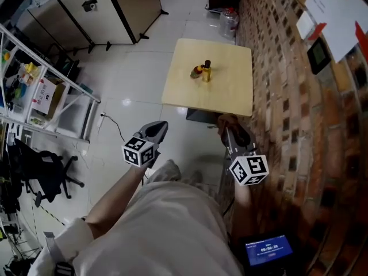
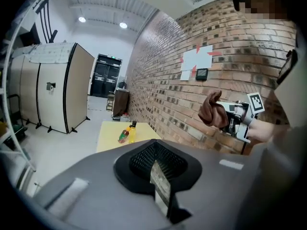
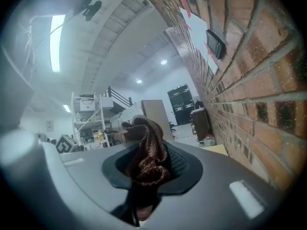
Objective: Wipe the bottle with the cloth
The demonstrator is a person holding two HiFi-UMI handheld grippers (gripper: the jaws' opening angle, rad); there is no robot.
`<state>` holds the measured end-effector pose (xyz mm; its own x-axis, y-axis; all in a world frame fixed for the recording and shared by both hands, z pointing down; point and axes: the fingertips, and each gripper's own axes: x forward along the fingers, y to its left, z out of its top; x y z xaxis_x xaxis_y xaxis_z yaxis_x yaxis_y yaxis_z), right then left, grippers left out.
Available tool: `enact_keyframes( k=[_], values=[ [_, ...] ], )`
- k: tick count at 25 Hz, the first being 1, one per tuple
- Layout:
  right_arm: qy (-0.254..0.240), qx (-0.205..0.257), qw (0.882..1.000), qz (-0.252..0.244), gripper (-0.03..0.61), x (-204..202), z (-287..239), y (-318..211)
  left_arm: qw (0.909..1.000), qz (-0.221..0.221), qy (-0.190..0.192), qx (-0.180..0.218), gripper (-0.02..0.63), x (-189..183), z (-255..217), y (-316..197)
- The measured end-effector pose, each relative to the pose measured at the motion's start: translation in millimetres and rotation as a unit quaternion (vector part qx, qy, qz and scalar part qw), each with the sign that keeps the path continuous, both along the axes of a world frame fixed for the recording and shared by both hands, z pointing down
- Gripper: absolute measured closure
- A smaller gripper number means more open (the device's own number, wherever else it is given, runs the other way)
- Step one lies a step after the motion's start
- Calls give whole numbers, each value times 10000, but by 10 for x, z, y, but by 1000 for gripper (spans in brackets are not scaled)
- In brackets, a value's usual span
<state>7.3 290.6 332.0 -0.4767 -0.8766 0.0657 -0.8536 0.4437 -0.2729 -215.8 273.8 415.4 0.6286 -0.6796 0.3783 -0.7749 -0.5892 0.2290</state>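
A small bottle [image 1: 206,71] of yellow liquid with a black cap stands upright on the pale wooden table [image 1: 230,91], far ahead of both grippers. A second orange and green bottle [image 1: 197,72] lies against it. In the left gripper view the upright bottle [image 2: 132,130] is also small and distant. My left gripper [image 1: 159,126] is shut and empty, held over the floor short of the table. My right gripper [image 1: 229,129] is shut on a brown knitted cloth [image 3: 146,159], which bunches up out of the jaws. The cloth [image 2: 212,111] also shows in the left gripper view.
A brick wall [image 1: 299,125] runs close along the right. A metal shelving rack [image 1: 34,91] and a black office chair [image 1: 46,171] stand at the left. Beige partition cabinets [image 1: 86,10] stand at the back. A clear jug [image 1: 229,22] sits on the floor behind the table.
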Motion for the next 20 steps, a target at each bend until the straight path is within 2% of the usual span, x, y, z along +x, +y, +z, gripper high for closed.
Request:
enact_keyframes(
  k=[5, 13, 20],
  values=[
    [260, -77, 9996, 54, 495, 91, 232, 216, 9998, -154, 60, -98, 594, 20, 29, 70],
    [346, -311, 9989, 37, 497, 178, 473, 399, 9998, -110, 96, -165, 594, 117, 139, 147],
    [220, -607, 9978, 152, 499, 344, 626, 579, 9993, -24, 156, -326, 594, 192, 339, 292]
  ],
)
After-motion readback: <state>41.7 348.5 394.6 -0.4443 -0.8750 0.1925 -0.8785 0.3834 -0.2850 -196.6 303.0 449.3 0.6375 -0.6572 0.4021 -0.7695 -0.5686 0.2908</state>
